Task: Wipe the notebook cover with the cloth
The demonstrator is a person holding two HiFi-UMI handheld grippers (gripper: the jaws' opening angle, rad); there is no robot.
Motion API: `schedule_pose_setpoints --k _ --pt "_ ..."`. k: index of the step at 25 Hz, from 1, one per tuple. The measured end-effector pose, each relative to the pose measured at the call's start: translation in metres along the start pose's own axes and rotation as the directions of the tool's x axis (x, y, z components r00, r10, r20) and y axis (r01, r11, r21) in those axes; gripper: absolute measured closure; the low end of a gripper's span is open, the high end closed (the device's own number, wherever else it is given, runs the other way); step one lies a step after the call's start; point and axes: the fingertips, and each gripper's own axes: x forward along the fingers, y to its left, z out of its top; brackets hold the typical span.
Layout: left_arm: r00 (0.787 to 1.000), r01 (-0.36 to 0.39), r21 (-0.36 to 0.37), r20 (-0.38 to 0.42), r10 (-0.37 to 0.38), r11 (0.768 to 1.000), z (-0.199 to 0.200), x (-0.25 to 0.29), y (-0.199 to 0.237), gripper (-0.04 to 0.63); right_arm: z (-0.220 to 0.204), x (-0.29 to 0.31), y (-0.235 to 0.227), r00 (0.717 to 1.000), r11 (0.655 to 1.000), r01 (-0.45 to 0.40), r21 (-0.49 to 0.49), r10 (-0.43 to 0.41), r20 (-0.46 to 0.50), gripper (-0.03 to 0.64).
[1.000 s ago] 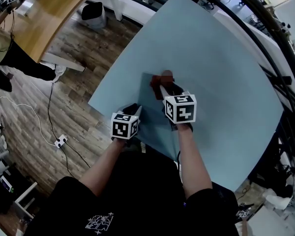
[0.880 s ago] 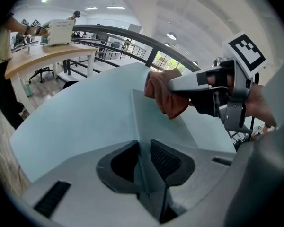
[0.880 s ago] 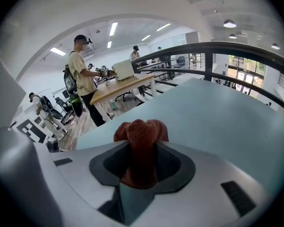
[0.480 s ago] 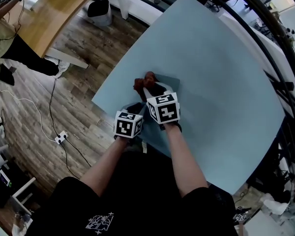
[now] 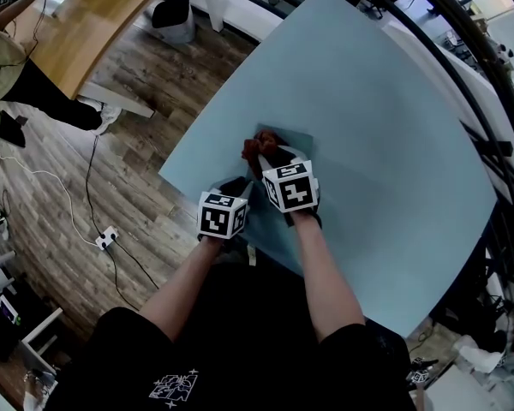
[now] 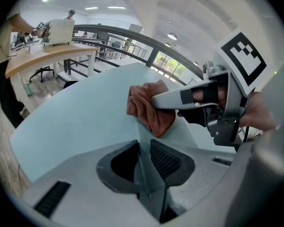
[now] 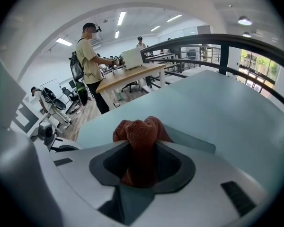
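Cloth of rust-red terry (image 7: 137, 131), soft and bunchy, sits pinched in the right gripper's (image 7: 141, 161) fingers on the thin pale-blue notebook (image 7: 191, 140); left gripper (image 6: 143, 161) fingers clamp its near edge (probably floppy).

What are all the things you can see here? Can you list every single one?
table: one, light blue, fills the middle of the head view
notebook: one, blue-grey cover, flat on the table near the person
cloth: one, reddish brown, bunched on the notebook
wooden desk: one, light brown, far left
person in a pale shirt: one, dark trousers, standing at the wooden desk
power strip: one, white, on the wood floor at left
railing: one, black, beyond the table
left tool: one, grey, shut on the notebook's edge
right tool: one, grey, shut on the cloth
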Motion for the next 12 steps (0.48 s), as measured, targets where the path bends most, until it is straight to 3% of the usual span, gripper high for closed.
schedule_pose_setpoints --k 12 --pt "1.000 -0.002 -0.005 0.001 0.002 1.000 -0.001 0.000 0.000 0.505 -0.023 -0.025 -0.031 0.999 0.998 0.052 0.035 -0.052 -0.006 0.479"
